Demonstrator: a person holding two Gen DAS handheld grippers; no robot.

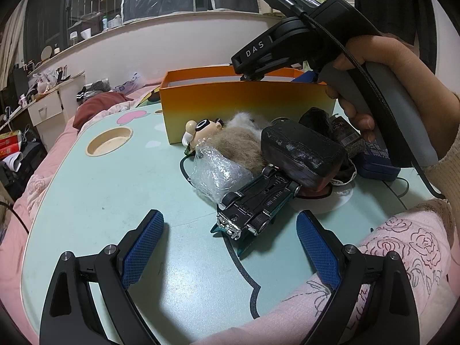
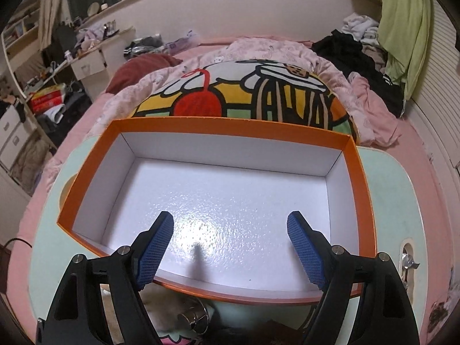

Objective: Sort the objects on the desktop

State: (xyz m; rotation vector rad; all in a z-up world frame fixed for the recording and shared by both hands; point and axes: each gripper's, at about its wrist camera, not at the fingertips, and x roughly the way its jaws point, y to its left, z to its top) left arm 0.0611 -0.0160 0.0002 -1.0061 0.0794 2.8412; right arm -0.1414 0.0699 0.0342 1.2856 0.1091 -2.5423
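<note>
An orange box (image 1: 244, 106) stands at the back of the mint-green table (image 1: 115, 189). In front of it lies a heap: a black toy car (image 1: 253, 207) upside down, a dark case (image 1: 302, 146), a furry brown toy (image 1: 238, 143), a small figure (image 1: 201, 128), a bubble-wrap bundle (image 1: 218, 172). My left gripper (image 1: 230, 250) is open, low over the table just short of the car. In the right wrist view, my right gripper (image 2: 230, 247) hangs open and empty over the orange box's (image 2: 359, 172) white, bare floor. In the left wrist view, a hand holds the right gripper's body (image 1: 287, 43) above the box.
The table rests on a bed with pink bedding (image 1: 402, 244). A round cup hole (image 1: 110, 141) is at the table's left. A blue packet (image 1: 376, 161) and dark packets lie right of the heap. A cartoon blanket (image 2: 244, 100) lies beyond the box. Cluttered shelves stand at left.
</note>
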